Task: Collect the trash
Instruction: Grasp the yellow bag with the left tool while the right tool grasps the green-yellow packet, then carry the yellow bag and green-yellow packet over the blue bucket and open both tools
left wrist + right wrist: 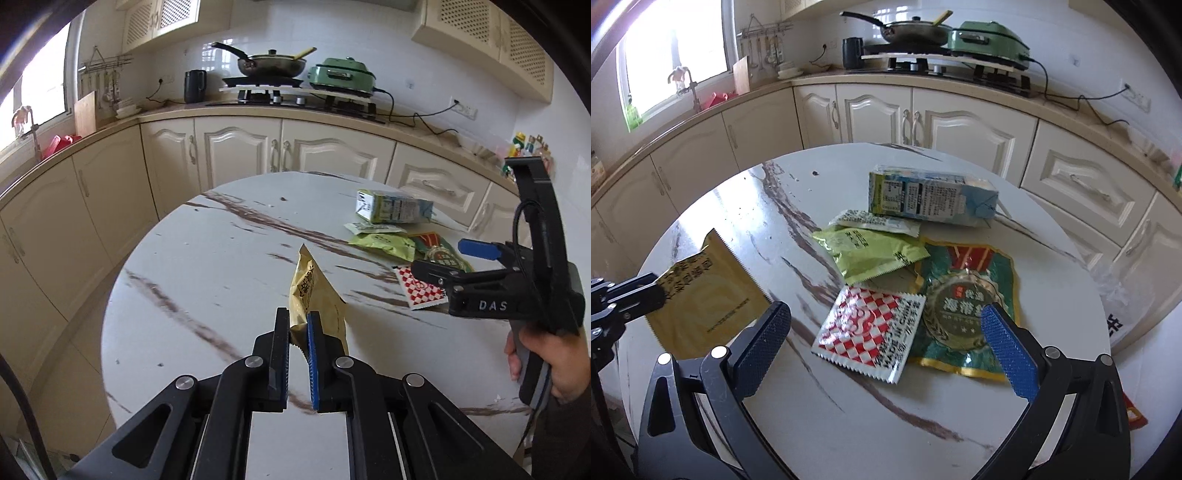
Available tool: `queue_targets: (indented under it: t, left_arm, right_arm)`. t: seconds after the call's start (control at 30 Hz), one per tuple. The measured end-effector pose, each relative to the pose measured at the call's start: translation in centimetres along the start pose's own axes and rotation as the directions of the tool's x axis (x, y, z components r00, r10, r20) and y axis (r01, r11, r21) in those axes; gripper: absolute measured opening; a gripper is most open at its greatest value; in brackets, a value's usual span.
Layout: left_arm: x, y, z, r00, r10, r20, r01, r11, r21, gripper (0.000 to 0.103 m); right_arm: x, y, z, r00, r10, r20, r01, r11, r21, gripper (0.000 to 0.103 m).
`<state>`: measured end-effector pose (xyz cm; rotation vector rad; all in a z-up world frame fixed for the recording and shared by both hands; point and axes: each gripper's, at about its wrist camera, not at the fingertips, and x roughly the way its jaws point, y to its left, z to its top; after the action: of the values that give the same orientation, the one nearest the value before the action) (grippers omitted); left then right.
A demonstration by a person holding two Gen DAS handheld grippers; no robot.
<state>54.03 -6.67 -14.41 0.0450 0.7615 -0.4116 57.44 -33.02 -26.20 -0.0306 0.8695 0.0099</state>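
Observation:
My left gripper (298, 314) is shut on the lower edge of a gold wrapper (314, 288), which hangs lifted off the round marble table (207, 266). In the right wrist view the gold wrapper (705, 299) is at the left, pinched by the left gripper (659, 288). My right gripper (884, 314) is open and hovers over a red-and-white checkered packet (868, 332), with nothing between its pads. Beside that packet lie a teal and red wrapper (964, 295), a lime green packet (871, 254), a small white packet (875, 221) and a drink carton (931, 199) on its side.
Cream cabinets and a counter curve around the table, with a stove, pan (273, 64), green cooker (343, 79) and black kettle (194, 85). A person's hand (554, 362) holds the right gripper's handle. A red object (1134, 413) shows past the table's right edge.

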Motion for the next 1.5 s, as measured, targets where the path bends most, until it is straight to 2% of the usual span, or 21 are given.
queue_targets:
  t: [0.07,0.13,0.17,0.2,0.27,0.33,0.37,0.4,0.5,0.63,0.83,1.0,1.23,1.5]
  left_arm:
    - [-0.7,0.7,-0.5,1.0,0.01,0.001,-0.009,1.0,-0.013,0.005]
    - [-1.5,1.0,-0.8,1.0,0.014,0.002,-0.014,1.0,-0.019,0.005]
    - [-1.8,1.1,-1.0,1.0,0.012,0.002,-0.012,1.0,-0.023,0.005]
    - [-2.0,1.1,-1.1,1.0,0.01,0.002,-0.01,1.0,-0.025,0.005]
    - [-2.4,1.3,-1.2,1.0,-0.001,0.0,0.001,1.0,-0.024,0.005]
    - [-2.6,1.1,-1.5,1.0,-0.011,0.001,0.011,1.0,-0.021,0.005]
    - [-2.9,1.3,-1.5,1.0,-0.019,0.001,0.019,1.0,-0.021,0.005]
    - [-3.0,1.6,-1.6,1.0,-0.025,0.0,0.025,0.999,-0.027,0.005]
    - [-4.0,1.5,-2.0,0.998,-0.059,0.007,0.059,0.998,-0.026,0.005]
    - [-5.5,2.2,-2.4,0.995,-0.101,0.021,0.102,0.994,-0.039,0.004]
    - [-7.0,3.0,-3.2,0.992,-0.123,0.027,0.125,0.991,-0.051,0.004]
    - [-8.9,3.1,-4.0,0.991,-0.129,0.042,0.132,0.988,-0.08,0.003]
    - [-13.2,3.4,-5.6,0.988,-0.125,0.09,0.131,0.989,-0.072,0.002]
    - [-17.9,5.7,-7.7,0.984,-0.103,0.146,0.118,0.987,-0.104,0.001]
  right_arm:
    - [1.4,0.6,0.9,1.0,0.01,-0.02,-0.011,1.0,-0.02,0.101]
    - [2.9,1.6,1.6,0.999,-0.016,-0.043,0.013,0.997,-0.072,0.097]
    - [3.7,2.0,1.8,0.998,-0.028,-0.058,0.022,0.995,-0.096,0.09]
    - [4.5,2.3,1.9,0.996,-0.038,-0.079,0.028,0.993,-0.113,0.077]
    - [5.9,2.9,2.0,0.991,-0.067,-0.113,0.05,0.989,-0.143,0.062]
    - [6.1,3.0,2.1,0.993,-0.052,-0.104,0.037,0.99,-0.137,0.055]
    - [6.2,2.9,2.1,0.993,-0.038,-0.114,0.023,0.992,-0.128,0.03]
    - [6.1,2.6,2.1,0.993,0.0,-0.115,-0.012,0.995,-0.103,0.014]
    - [5.0,2.1,2.0,0.995,0.014,-0.094,-0.021,0.997,-0.075,0.002]
    - [1.7,2.0,1.4,0.994,0.102,-0.031,-0.103,0.994,-0.025,0.002]
    - [-3.4,3.4,-0.9,0.969,0.243,0.048,-0.244,0.97,0.019,0.002]
    - [-6.1,5.5,-2.5,0.95,0.298,0.088,-0.301,0.953,0.018,0.002]
    - [-8.4,10.2,-3.6,0.925,0.367,0.096,-0.367,0.93,-0.013,0.002]
    - [-10.7,15.0,-3.5,0.902,0.416,0.117,-0.412,0.909,-0.056,0.002]
